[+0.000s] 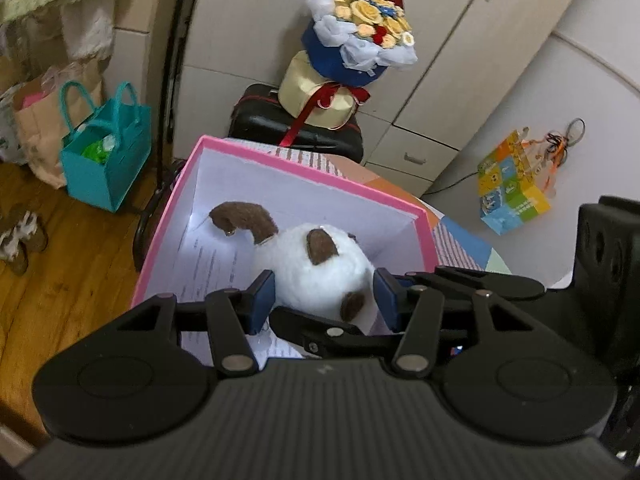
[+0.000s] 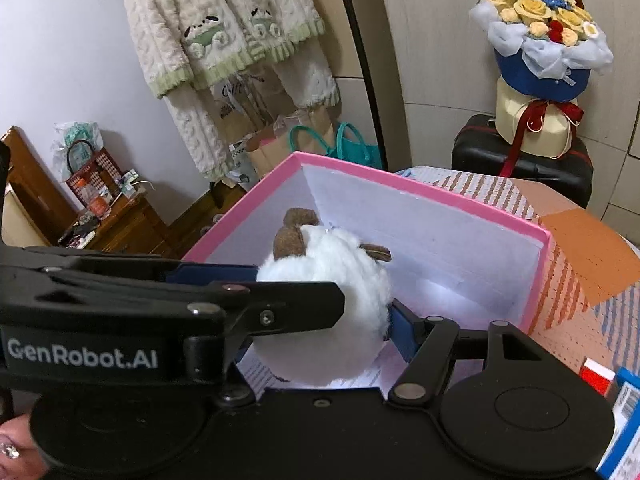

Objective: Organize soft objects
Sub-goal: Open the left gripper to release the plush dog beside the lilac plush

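Observation:
A white plush toy (image 1: 316, 264) (image 2: 340, 264) with brown ears and a brown tail hangs inside an open pink box (image 1: 312, 178) (image 2: 420, 190) with white walls and printed paper on its floor. My left gripper (image 1: 324, 298) is shut on the toy, one blue pad pressing each flank. My right gripper (image 2: 320, 312) is also shut on the plush. Its right blue pad (image 2: 400, 332) shows against the fur, while its left finger is hidden behind the left gripper's body (image 2: 120, 320). One black finger of the right gripper (image 1: 320, 328) crosses under the toy in the left wrist view.
The box stands on a patterned tablecloth (image 2: 568, 248). Behind it, a black suitcase (image 1: 260, 120) carries a flower bouquet (image 1: 356, 40). A teal bag (image 1: 104, 160) sits on the wooden floor, a colourful cube box (image 1: 512, 188) at right. Fluffy garments (image 2: 224, 40) hang on the wall. Small boxes (image 2: 616, 384) lie near right.

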Motion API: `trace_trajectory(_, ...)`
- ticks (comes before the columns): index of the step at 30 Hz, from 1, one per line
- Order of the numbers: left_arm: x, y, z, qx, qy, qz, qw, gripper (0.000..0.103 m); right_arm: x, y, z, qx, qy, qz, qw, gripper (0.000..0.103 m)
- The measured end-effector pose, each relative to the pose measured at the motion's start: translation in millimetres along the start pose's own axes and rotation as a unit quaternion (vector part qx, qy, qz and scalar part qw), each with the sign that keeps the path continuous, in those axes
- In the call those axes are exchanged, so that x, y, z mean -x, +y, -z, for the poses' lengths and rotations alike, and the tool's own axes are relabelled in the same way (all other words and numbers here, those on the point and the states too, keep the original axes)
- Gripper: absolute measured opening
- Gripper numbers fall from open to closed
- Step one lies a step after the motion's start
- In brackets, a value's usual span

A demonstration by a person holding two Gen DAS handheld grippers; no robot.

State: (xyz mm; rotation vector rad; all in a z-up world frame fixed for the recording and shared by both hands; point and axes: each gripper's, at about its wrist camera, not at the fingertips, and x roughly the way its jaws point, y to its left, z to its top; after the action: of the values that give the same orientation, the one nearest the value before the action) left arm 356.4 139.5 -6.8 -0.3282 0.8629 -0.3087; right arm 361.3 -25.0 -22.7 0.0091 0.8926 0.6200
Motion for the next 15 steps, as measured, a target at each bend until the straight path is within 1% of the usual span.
trace_trajectory(3, -10, 9, -2, 0.018, 0.018, 0.0, 0.9997, 0.051, -8, -4, -3, -0.004, 0.013, -0.01, 1.0, 0.073)
trace_trajectory(7, -16, 17, -2, 0.035, 0.014, -0.004, 0.9993, 0.051, -16, -7, -7, -0.003, 0.024, -0.015, 1.0, 0.075)
trace_trajectory(8, -17, 18, -2, 0.039, 0.011, -0.008, 0.9991, 0.052, -17, -7, -7, -0.003, 0.024, -0.014, 1.0, 0.075)
trace_trajectory(9, -16, 18, -2, 0.04, 0.007, -0.013, 0.9991, 0.055, -17, -7, -8, 0.001, 0.023, -0.01, 1.0, 0.077)
trace_trajectory(11, -13, 15, -1, 0.031, -0.004, -0.024, 0.9992, 0.057, -11, -5, -7, 0.004, 0.014, 0.001, 1.0, 0.077)
trace_trajectory(13, -3, 9, 0, 0.009, -0.022, -0.032, 0.9992, 0.059, 2, -5, -5, -0.009, 0.006, 0.0, 1.0, 0.077)
trace_trajectory(15, 11, 3, 4, -0.015, -0.038, -0.037, 0.9985, 0.061, 19, -2, 0, -0.007, -0.004, -0.006, 1.0, 0.077)
